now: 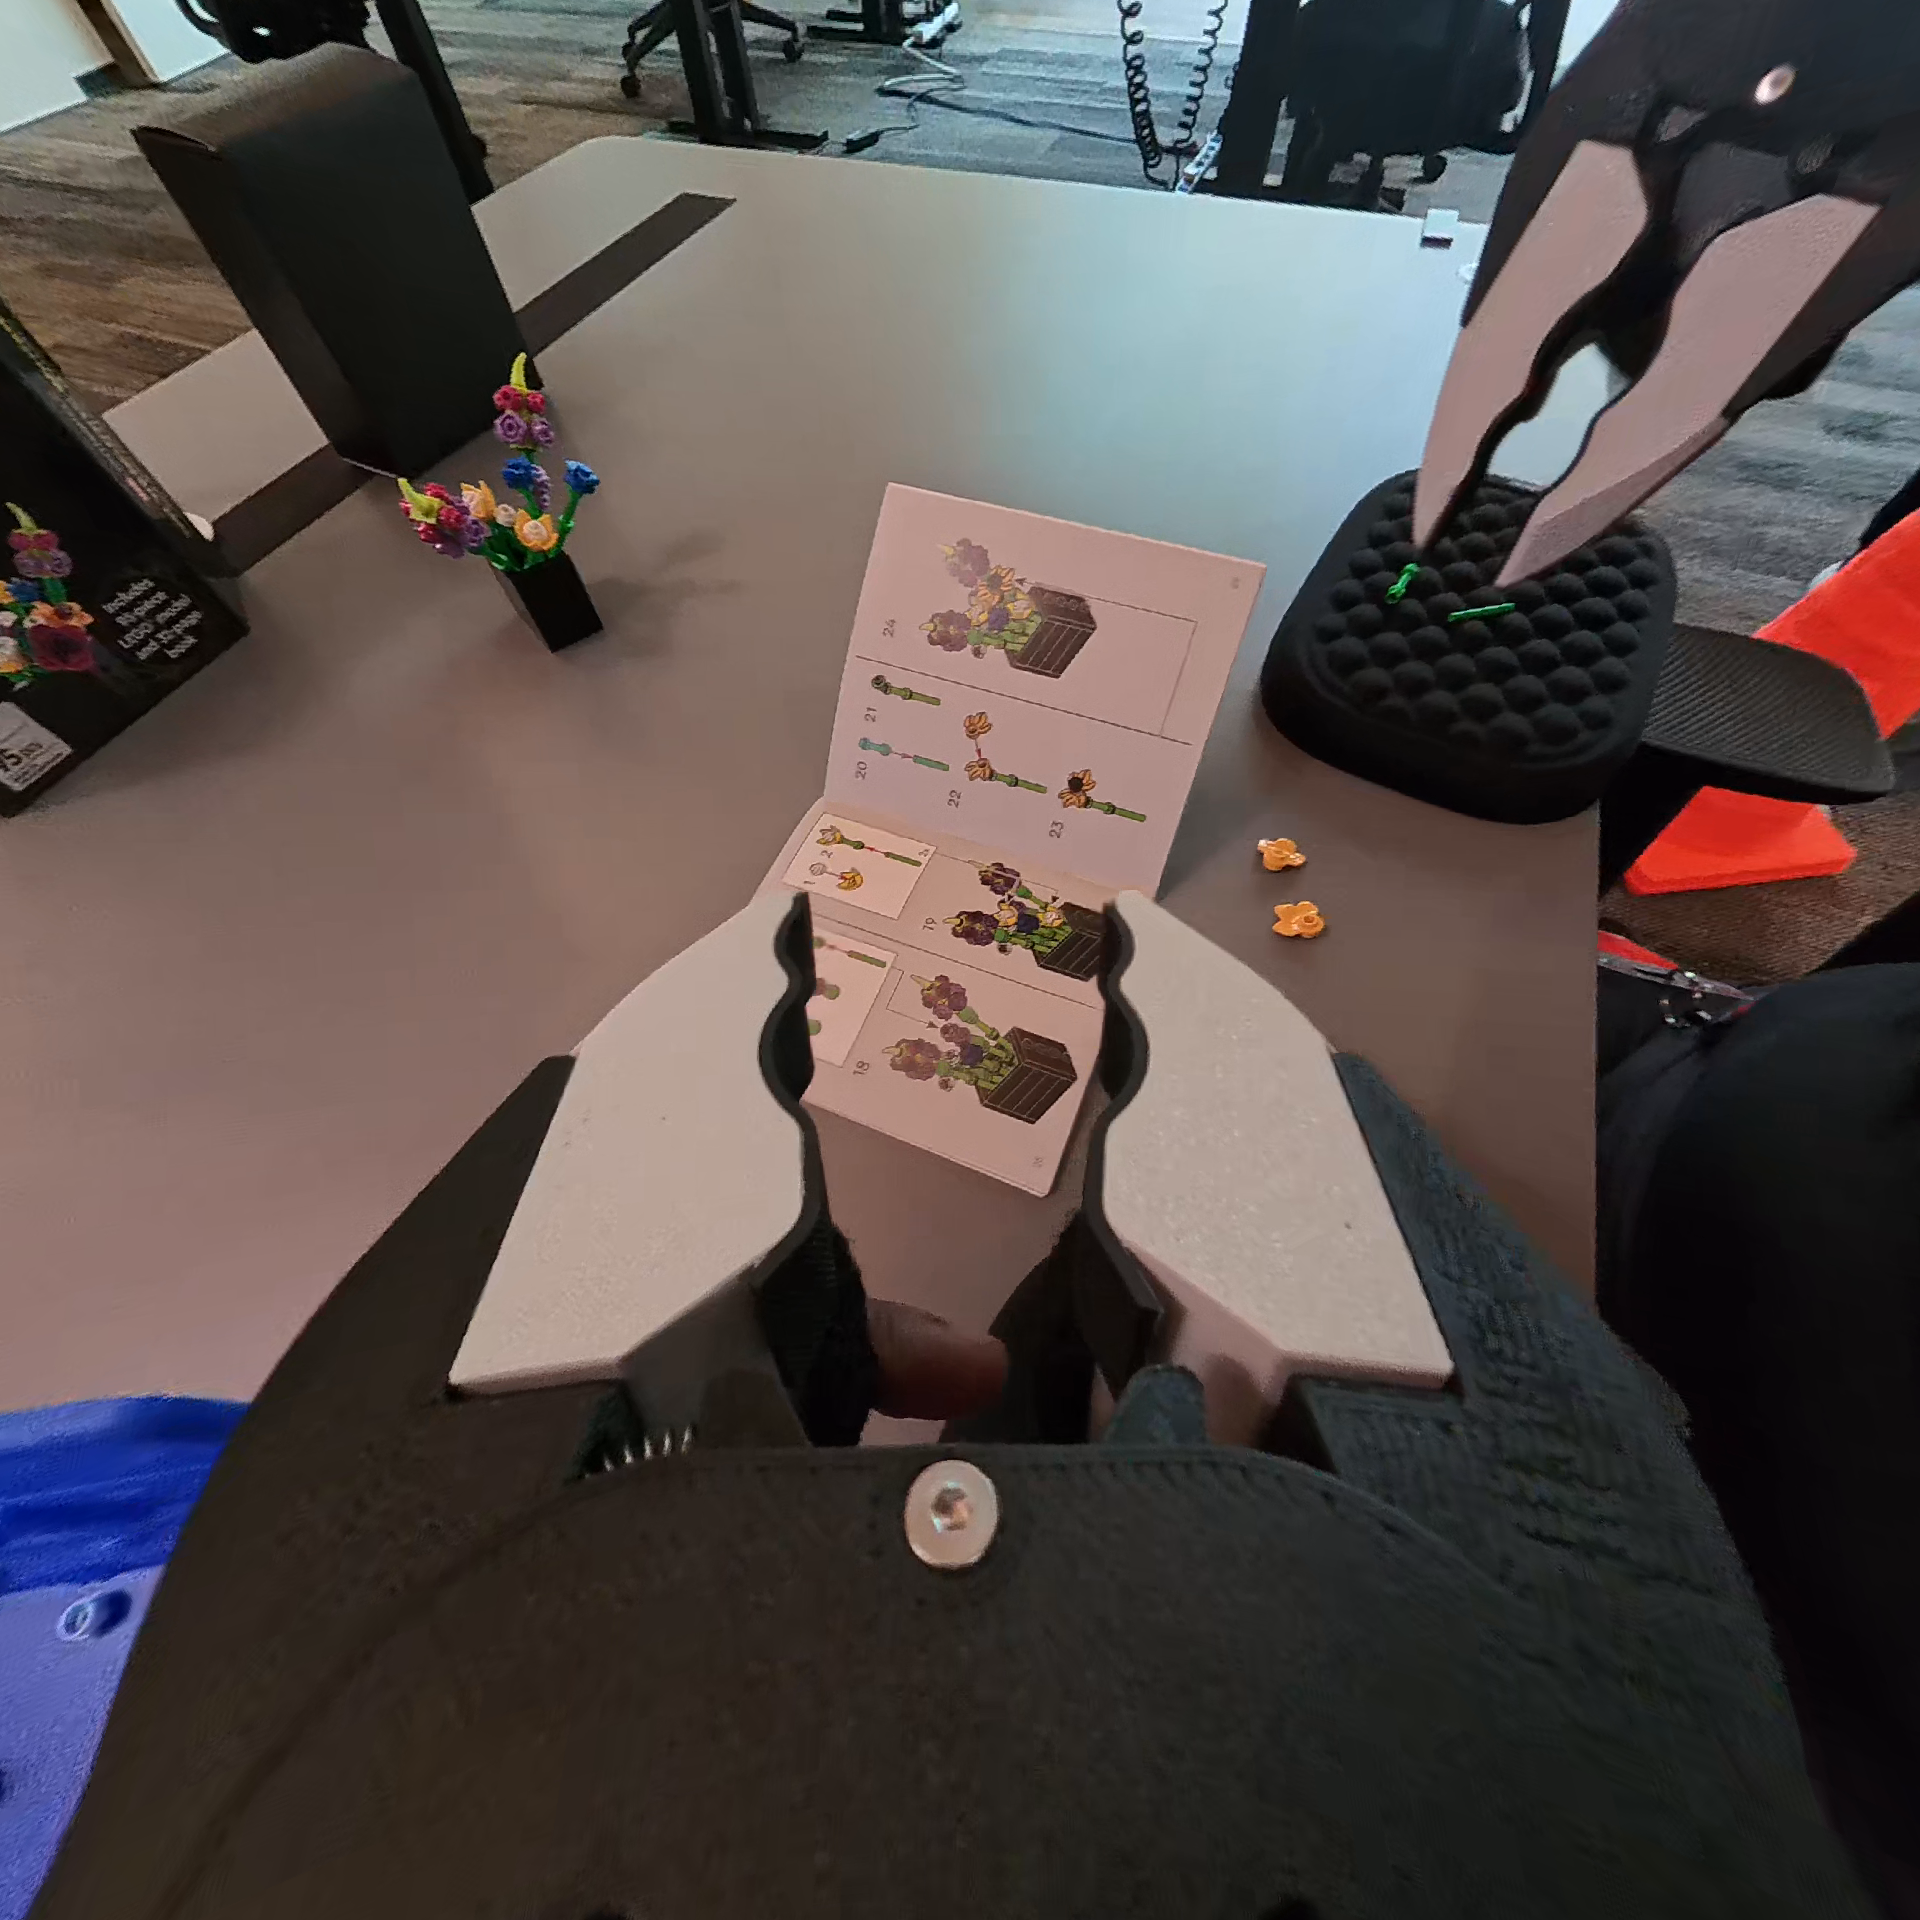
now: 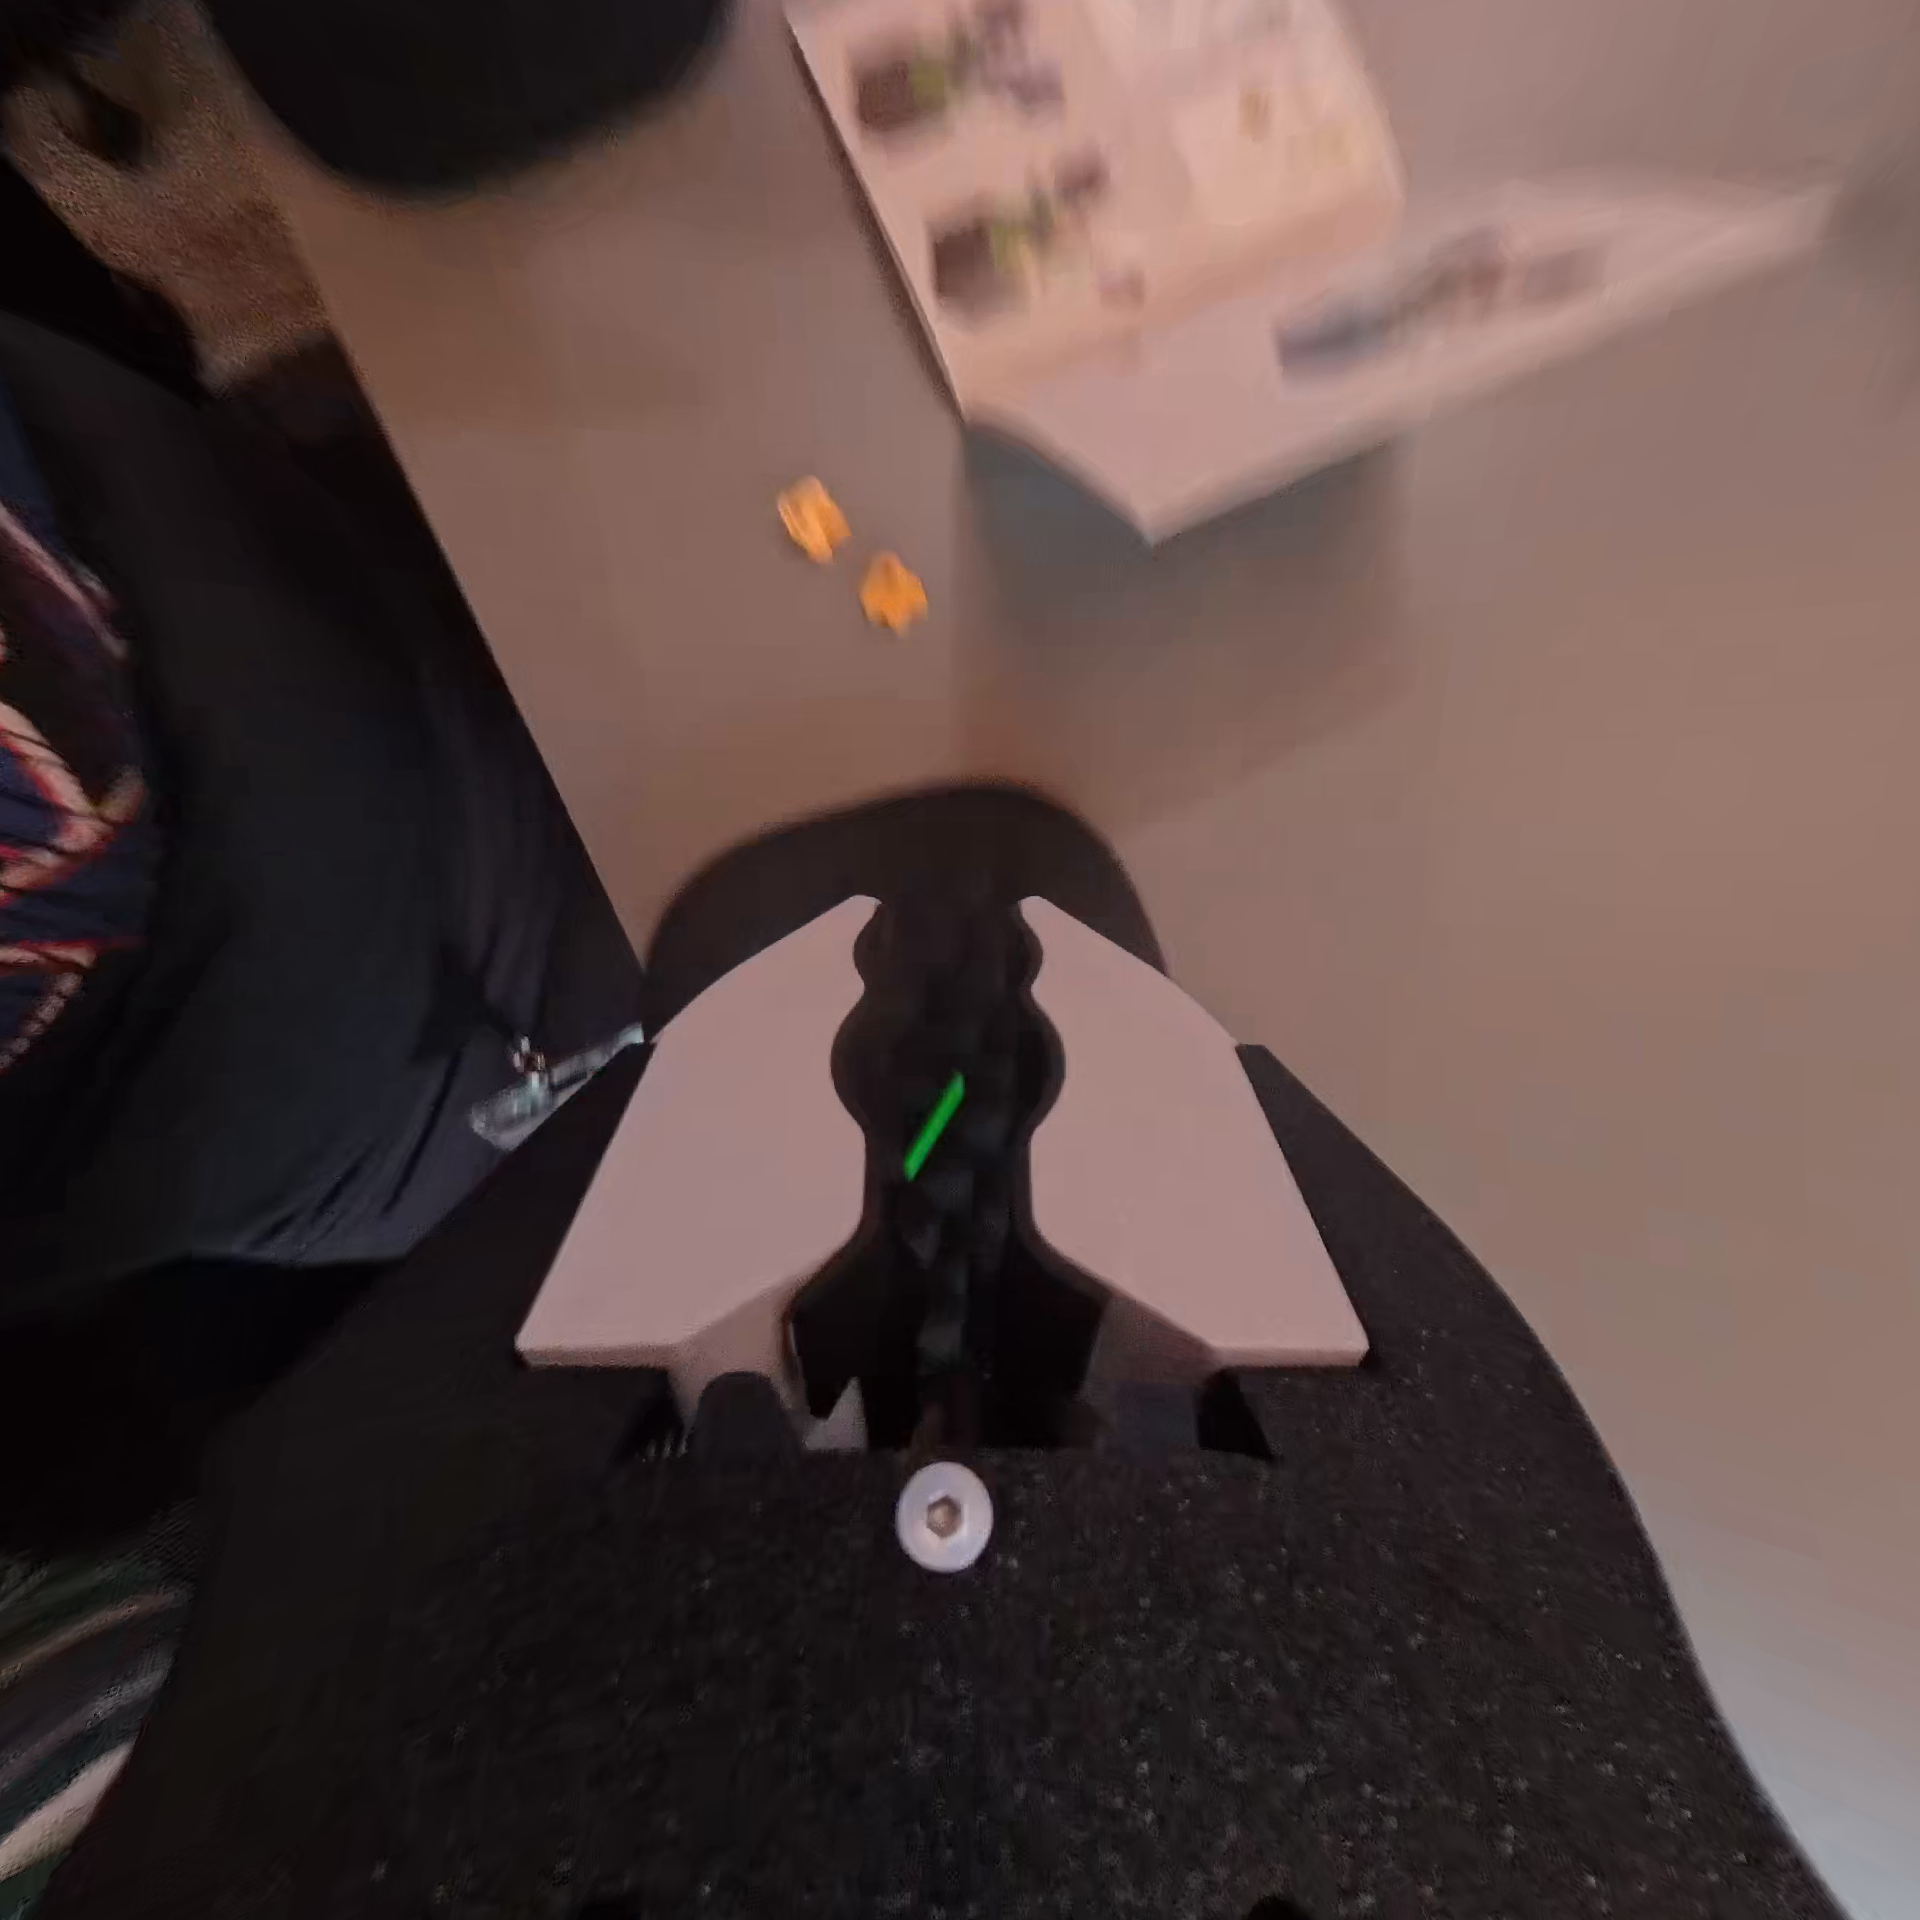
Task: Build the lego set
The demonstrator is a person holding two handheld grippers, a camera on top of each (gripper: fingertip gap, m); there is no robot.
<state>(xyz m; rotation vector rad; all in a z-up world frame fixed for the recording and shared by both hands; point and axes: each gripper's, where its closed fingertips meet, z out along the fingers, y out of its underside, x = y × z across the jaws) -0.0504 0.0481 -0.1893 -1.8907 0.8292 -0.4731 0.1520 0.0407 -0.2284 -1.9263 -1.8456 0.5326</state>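
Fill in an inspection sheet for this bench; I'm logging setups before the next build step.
Surface: grey table, a dark strip across its far side.
Job's things: open booklet; two orange flowers beside it; two green stems on the black pad; finished bouquet in a black vase.
Clutter: two black boxes at far left.
Grippers: left gripper open above the booklet; right gripper open, tips down at the pad, around a stem.
Cables: coiled and loose cords on the floor beyond.
Surroundings: office chairs, carpet, orange cone at right.
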